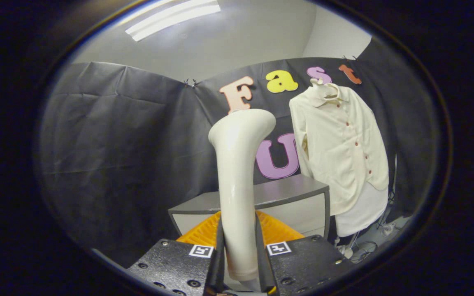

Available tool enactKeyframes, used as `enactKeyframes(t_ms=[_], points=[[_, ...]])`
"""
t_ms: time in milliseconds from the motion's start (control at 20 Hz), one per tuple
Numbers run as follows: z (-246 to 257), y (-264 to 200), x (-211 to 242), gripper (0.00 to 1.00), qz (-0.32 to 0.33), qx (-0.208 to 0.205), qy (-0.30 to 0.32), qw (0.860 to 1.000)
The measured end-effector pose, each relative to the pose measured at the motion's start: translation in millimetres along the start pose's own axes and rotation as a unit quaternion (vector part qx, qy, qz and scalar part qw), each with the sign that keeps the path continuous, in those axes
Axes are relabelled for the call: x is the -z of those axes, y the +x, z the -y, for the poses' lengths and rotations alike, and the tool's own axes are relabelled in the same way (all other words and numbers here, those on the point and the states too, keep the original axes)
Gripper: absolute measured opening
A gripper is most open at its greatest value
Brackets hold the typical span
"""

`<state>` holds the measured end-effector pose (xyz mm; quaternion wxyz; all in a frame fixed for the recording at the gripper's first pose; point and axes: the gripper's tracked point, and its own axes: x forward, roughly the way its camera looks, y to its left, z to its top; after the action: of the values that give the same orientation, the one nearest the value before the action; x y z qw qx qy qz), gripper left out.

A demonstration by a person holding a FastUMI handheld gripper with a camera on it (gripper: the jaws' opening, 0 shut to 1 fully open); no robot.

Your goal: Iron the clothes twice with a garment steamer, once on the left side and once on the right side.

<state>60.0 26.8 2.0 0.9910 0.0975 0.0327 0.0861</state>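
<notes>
Gripper (240, 263) clamped on the garment steamer (237, 172), both fingers (219, 250) pressing the lower part of its cream handle from either side. Steamer upright between the fingers, long axis running near vertical from the grip upward, leaning slightly toward the right at the top, where the flared head widens and turns toward the shirt (340, 144). Face of the head turned away, so its nozzle side cannot be seen. Just beyond the fingers and behind the steamer handle, an orange ribbed basket (278, 230), only part of its slatted surface visible; contents impossible to tell. Behind the basket, a grey cabinet (290, 193) with a flat top and pale front. Cream button-up shirt hanging on a hanger (323, 84) against the black cloth wall (117, 144), to the right of the steamer head and well apart from it, collar at the top, red buttons running down the front, hem lower than the cabinet top. Below the shirt, a white panel or board (364, 213) partly covered by the hem. Cables (364, 246) lying on the floor beneath. Strip light (171, 18) on the ceiling above the cloth wall.
</notes>
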Motion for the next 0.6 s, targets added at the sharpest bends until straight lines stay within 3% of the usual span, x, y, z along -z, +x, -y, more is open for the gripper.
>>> enactKeyframes(t_ms=[600], points=[[-9.1,5.0,1.0,0.33,-0.006,-0.01,0.005,1.0]])
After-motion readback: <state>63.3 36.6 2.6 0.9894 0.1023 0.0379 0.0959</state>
